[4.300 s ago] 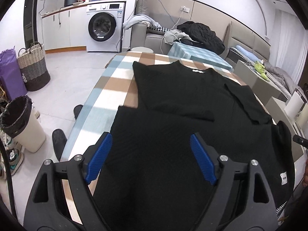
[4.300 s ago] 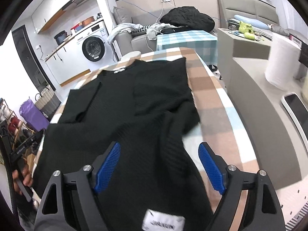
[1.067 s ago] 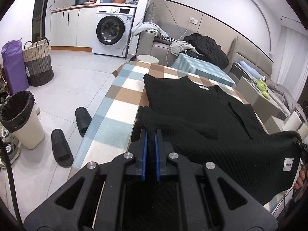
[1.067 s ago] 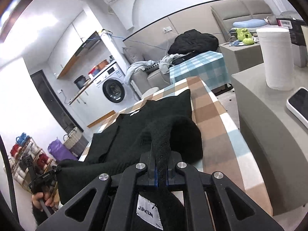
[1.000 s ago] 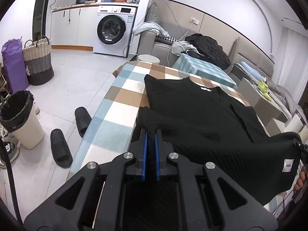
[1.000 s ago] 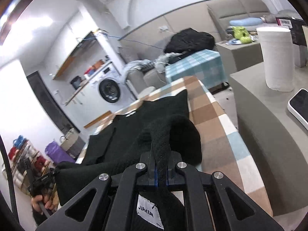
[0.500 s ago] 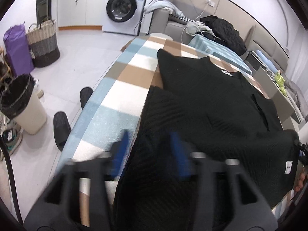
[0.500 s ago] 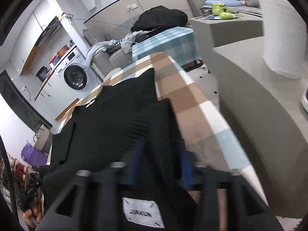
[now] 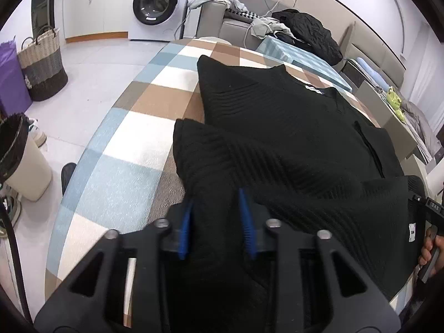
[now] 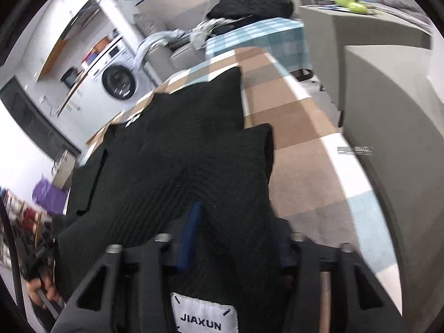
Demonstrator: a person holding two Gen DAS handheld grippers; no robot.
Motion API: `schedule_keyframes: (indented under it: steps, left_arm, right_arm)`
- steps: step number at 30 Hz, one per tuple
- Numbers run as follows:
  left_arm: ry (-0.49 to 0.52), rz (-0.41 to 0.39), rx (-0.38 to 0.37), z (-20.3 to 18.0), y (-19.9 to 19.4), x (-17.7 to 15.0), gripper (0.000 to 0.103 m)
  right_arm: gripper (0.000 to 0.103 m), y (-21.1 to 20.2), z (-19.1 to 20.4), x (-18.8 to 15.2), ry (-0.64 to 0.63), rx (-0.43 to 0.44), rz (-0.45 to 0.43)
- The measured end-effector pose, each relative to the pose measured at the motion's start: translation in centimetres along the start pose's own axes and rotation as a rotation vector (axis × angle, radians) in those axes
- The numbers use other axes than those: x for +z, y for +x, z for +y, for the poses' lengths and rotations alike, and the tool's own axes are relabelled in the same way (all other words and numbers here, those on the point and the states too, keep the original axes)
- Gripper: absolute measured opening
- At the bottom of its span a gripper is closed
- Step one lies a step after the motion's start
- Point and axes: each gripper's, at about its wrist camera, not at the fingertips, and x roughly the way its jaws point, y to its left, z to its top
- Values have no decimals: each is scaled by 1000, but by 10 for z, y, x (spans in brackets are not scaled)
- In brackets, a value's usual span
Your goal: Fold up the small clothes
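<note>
A black ribbed knit top (image 9: 277,127) lies on the checked table (image 9: 133,149), its bottom part folded up over the body. It also shows in the right wrist view (image 10: 180,149), with a white JIAXUN label (image 10: 204,319) near the camera. My left gripper (image 9: 216,222) is open, its blue pads either side of the folded hem at the top's left corner. My right gripper (image 10: 236,238) is open over the hem's right corner; knit fabric drapes between its jaws and hides the right pad.
A washing machine (image 9: 155,2), a woven basket (image 9: 44,61) and a bin (image 9: 19,155) stand on the floor to the left. A grey counter (image 10: 388,127) borders the table on the right. A sofa with clothes (image 9: 277,25) is behind.
Both grippers were shut on the hem and carried it forward over the top. Now both have opened and the folded hem rests on the garment.
</note>
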Motion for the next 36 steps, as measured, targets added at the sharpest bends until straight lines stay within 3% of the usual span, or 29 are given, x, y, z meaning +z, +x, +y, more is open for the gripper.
schedule_keyframes:
  steps: [4, 20, 23, 25, 29, 32, 36]
  left_arm:
    - [38, -11, 13, -5, -4, -2, 17]
    - [68, -41, 45, 12, -56, -50, 15]
    - [49, -48, 44, 18, -66, -53, 19]
    - [31, -44, 41, 23, -72, -55, 27]
    - [10, -40, 35, 33, -84, -66, 31]
    - [0, -28, 41, 38, -86, -73, 42]
    - [-13, -23, 35, 43, -92, -83, 42]
  right_arm:
    - [26, 0, 10, -3, -40, -15, -5]
    - [25, -32, 18, -47, -86, -9, 51]
    - [34, -37, 22, -51, -118, -45, 64]
    - [44, -40, 23, -51, -140, -66, 84]
    - [47, -57, 17, -57, -139, -53, 71]
    - [52, -67, 12, -64, -139, -36, 58]
    - [52, -69, 9, -72, -133, -29, 67]
